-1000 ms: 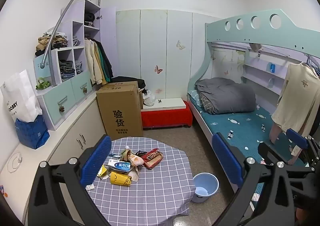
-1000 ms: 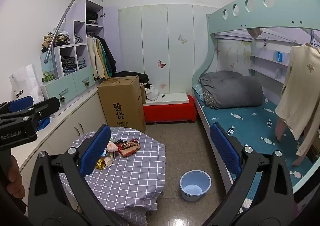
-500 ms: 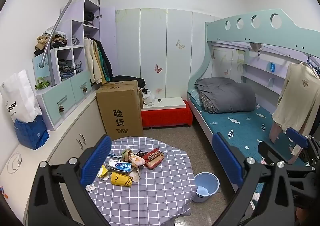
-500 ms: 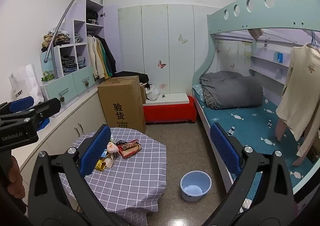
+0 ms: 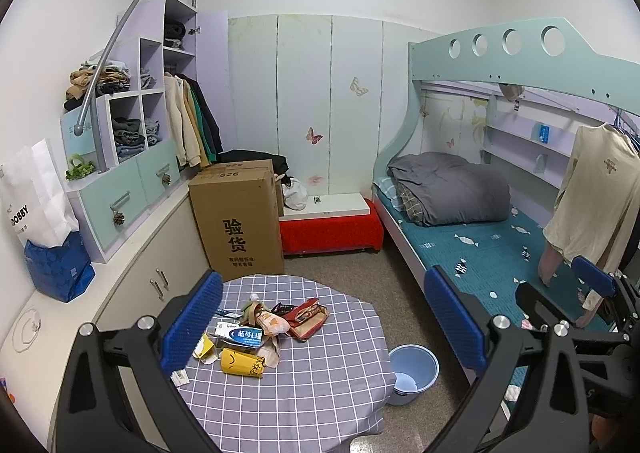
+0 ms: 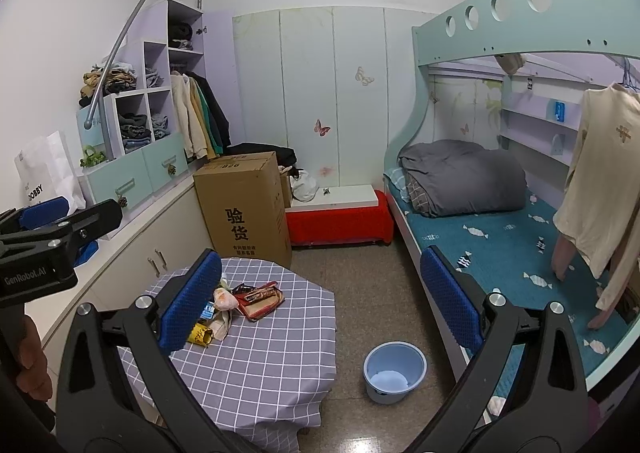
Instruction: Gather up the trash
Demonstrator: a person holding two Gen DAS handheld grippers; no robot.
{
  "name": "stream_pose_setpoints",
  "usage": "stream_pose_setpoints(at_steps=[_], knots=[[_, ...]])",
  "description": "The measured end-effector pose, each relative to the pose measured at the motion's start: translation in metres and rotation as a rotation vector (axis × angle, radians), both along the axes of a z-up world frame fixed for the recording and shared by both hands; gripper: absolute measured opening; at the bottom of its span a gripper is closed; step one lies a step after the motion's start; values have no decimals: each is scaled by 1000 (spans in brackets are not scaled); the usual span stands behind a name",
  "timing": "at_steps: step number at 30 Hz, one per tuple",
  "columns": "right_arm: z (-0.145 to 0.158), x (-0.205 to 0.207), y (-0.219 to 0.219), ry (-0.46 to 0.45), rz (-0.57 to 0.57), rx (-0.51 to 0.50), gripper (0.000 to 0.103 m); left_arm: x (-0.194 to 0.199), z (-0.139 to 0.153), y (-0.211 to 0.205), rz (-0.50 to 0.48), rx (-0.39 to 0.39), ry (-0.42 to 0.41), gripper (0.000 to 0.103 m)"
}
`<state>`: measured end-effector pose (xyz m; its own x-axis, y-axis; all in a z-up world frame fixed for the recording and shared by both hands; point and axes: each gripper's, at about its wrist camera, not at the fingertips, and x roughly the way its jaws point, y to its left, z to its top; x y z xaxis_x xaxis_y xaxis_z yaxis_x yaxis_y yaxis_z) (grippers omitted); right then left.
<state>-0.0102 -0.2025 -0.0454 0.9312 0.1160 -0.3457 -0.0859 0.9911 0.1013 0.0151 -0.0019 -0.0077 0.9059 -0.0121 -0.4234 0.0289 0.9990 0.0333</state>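
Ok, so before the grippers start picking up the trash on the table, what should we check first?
1. Left gripper open and empty: ok.
2. Right gripper open and empty: ok.
3. Trash pile all on the table, nothing hanging off the edge: ok.
4. Blue bucket upright on the floor beside the table, ready for trash: ok. It looks nearly empty.
5. Grippers close enough to grab: not ok, both hang well above the table.
6. Whether the red pouch is trash or something to keep: cannot tell.
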Motion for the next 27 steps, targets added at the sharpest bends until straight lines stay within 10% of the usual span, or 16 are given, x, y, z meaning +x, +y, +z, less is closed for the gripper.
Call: stream_pose_setpoints(at_steps=[27], knots=[[1, 15, 6, -6, -1, 4, 97, 27, 4, 1, -43, 0, 30, 99]])
